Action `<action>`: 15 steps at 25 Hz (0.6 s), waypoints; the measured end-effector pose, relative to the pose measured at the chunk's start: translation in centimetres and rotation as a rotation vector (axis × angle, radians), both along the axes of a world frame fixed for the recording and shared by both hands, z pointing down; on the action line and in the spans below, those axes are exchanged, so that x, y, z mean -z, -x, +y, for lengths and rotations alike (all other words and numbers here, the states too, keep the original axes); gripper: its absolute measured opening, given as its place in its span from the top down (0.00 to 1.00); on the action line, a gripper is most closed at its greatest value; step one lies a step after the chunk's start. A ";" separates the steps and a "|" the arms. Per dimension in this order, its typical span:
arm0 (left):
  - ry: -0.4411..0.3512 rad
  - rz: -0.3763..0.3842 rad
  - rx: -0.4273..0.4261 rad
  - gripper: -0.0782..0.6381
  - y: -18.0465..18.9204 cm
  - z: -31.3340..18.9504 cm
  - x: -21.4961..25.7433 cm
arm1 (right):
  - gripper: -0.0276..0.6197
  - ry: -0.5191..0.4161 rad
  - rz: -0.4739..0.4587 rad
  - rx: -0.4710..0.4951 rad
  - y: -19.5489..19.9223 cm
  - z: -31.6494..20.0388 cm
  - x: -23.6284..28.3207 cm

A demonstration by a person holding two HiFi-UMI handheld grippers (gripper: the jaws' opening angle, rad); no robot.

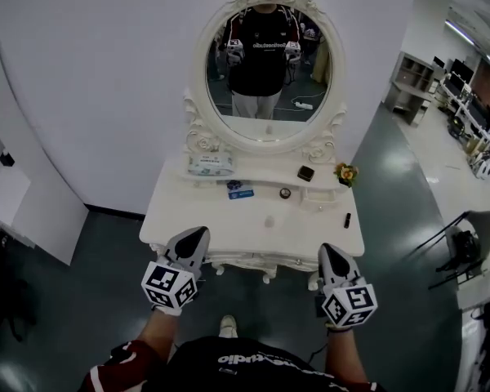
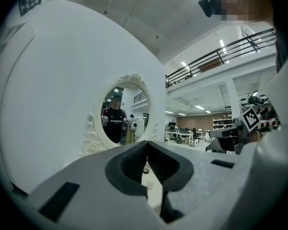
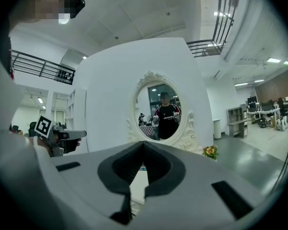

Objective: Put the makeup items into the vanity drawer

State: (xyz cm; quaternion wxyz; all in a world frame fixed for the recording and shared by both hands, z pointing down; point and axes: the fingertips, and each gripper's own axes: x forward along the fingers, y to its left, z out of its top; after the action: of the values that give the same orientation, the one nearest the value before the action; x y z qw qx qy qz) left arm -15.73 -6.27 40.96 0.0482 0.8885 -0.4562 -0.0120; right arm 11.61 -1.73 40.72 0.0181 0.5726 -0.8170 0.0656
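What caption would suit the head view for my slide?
Shut and empty, the left gripper and right gripper face a white vanity holding makeup items.

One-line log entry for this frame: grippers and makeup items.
left gripper: shut, empty | right gripper: shut, empty | black stick, round compact, dark case: on vanity top, untouched

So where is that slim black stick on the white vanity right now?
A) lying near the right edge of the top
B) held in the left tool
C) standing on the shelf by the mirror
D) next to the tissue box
A: the black stick lies flat on the vanity top by its right edge, far from the tissue box, and the left tool is shut on nothing.
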 end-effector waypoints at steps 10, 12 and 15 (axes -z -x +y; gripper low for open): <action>-0.012 0.026 -0.053 0.88 2.2 -6.1 0.6 | 0.95 0.008 0.035 -0.076 2.6 -5.1 0.3; -0.012 0.032 -0.056 0.88 2.5 -6.9 0.4 | 0.95 0.013 0.036 -0.085 3.0 -5.6 0.1; -0.003 0.050 -0.062 0.88 2.6 -7.5 0.1 | 0.95 0.027 0.043 -0.091 3.2 -6.2 -0.2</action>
State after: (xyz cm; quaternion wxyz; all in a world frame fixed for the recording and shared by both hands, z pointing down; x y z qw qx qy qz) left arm -18.30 -13.76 40.90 0.0586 0.9016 -0.4272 -0.0335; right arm 8.37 -7.92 40.90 0.0403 0.6102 -0.7885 0.0653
